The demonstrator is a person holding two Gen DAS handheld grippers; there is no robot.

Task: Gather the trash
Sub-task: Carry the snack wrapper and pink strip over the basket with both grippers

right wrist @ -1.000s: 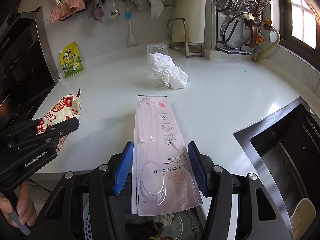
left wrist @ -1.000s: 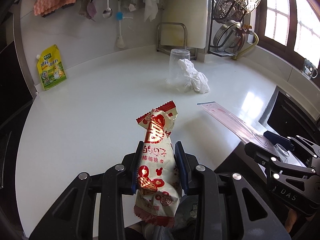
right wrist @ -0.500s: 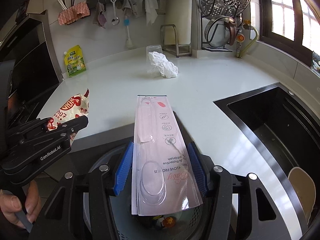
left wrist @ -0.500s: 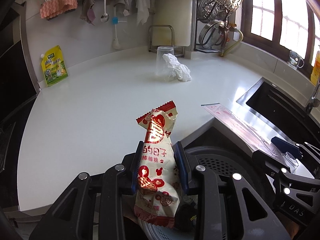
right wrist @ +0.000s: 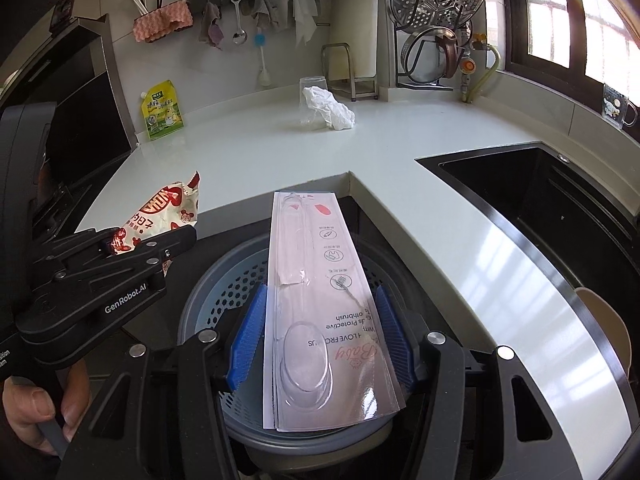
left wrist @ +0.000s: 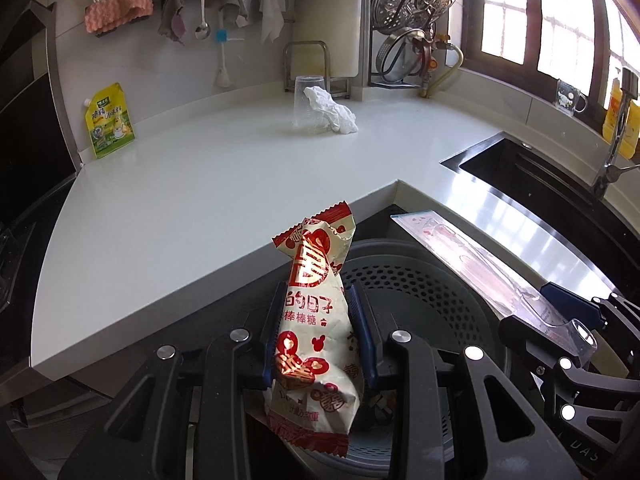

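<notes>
Above the grey bin [right wrist: 224, 292] below the desk [left wrist: 192, 184] edge, my left tool [left wrist: 318, 332] pinches the light, crinkly candy wrapper [left wrist: 316, 316] mid-body, and my right tool [right wrist: 322, 332] clamps the stiff, slippery toothbrush package [right wrist: 320, 300] by its long edges.

A perforated bin [right wrist: 224, 292] sits below the counter [right wrist: 256, 152] edge. On the counter, crumpled tissue [right wrist: 330, 108] leans against an upturned cup [right wrist: 310, 100]; the sink [right wrist: 532, 188] lies right.

Red-and-cream candy wrapper [left wrist: 314, 332] and pink toothbrush package [right wrist: 320, 300] above grey perforated bin [right wrist: 224, 280].
</notes>
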